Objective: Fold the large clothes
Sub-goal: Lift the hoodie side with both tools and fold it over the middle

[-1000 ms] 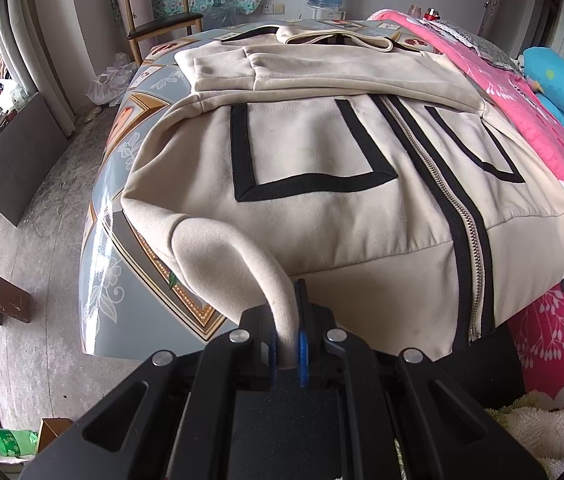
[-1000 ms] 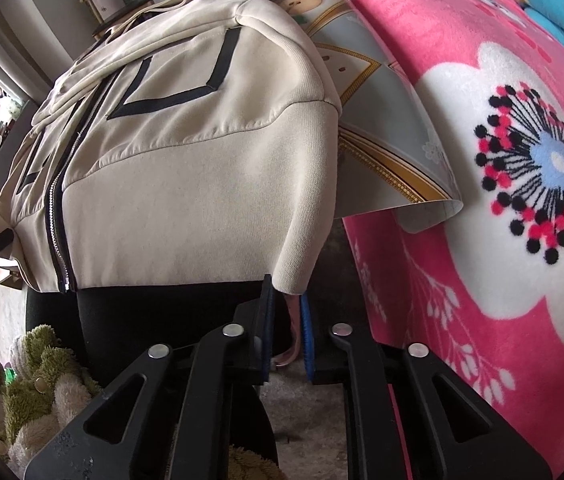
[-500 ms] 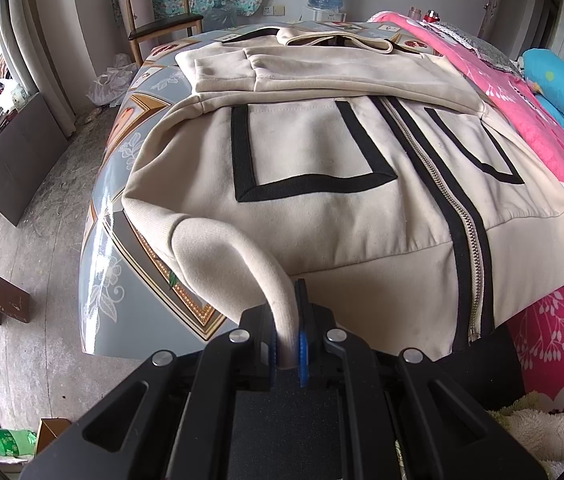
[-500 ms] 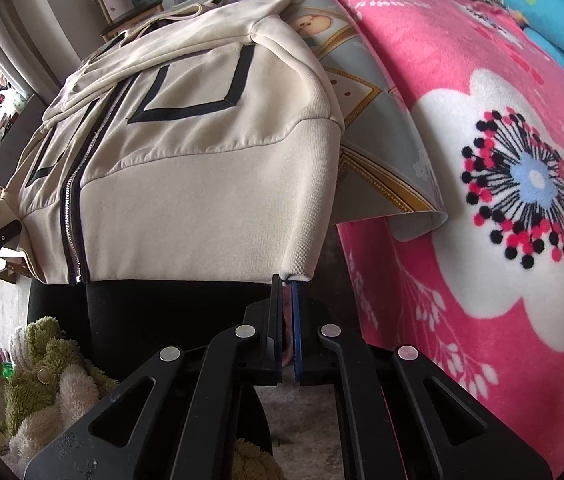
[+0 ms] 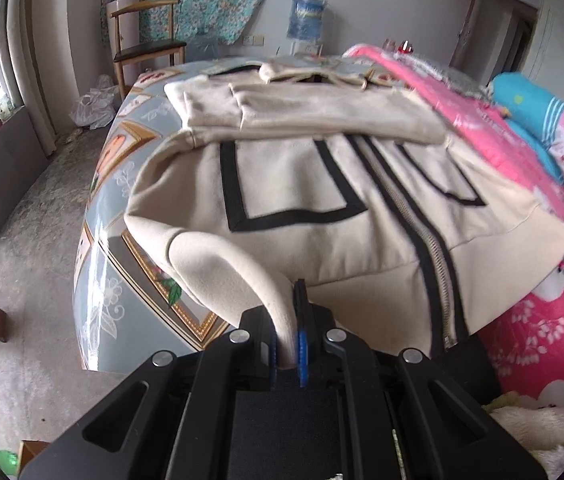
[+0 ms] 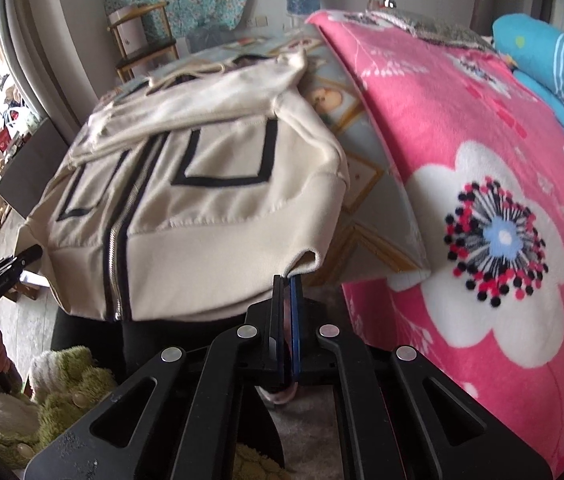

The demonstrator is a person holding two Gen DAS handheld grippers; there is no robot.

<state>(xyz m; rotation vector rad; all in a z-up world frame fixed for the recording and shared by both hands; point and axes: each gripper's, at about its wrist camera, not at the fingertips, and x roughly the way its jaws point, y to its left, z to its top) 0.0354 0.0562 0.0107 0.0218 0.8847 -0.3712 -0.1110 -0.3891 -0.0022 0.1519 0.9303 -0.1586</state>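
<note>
Left gripper (image 5: 286,344): we have it clenched on the near left hem corner of the jacket (image 5: 322,200), a thick roll of cream fleece pinched between the blue pads.

Right gripper (image 6: 287,312): jaws closed on the near right hem corner (image 6: 302,262), only a thin edge of ribbing caught at the very tips.

Jacket: cream sweatshirt fleece, soft and heavy, front up on the bed (image 5: 94,280); its hem overhangs the bed's near edge. Black tape squares on each chest panel, black-edged metal zip (image 5: 438,264) down the centre, sleeves already folded across the chest near the far edge.

Bed cover: glossy grey patterned sheet under the jacket; pink floral plush blanket (image 6: 482,200) along the right edge.

Step, as we judge it: the sleeves are in, so we are at the bottom-to-top fold, both hem corners gripped. Next we need to lift both corners evenly and carry them toward the collar, keeping the hem taut. The right grip looks shallow and could slip.
</note>
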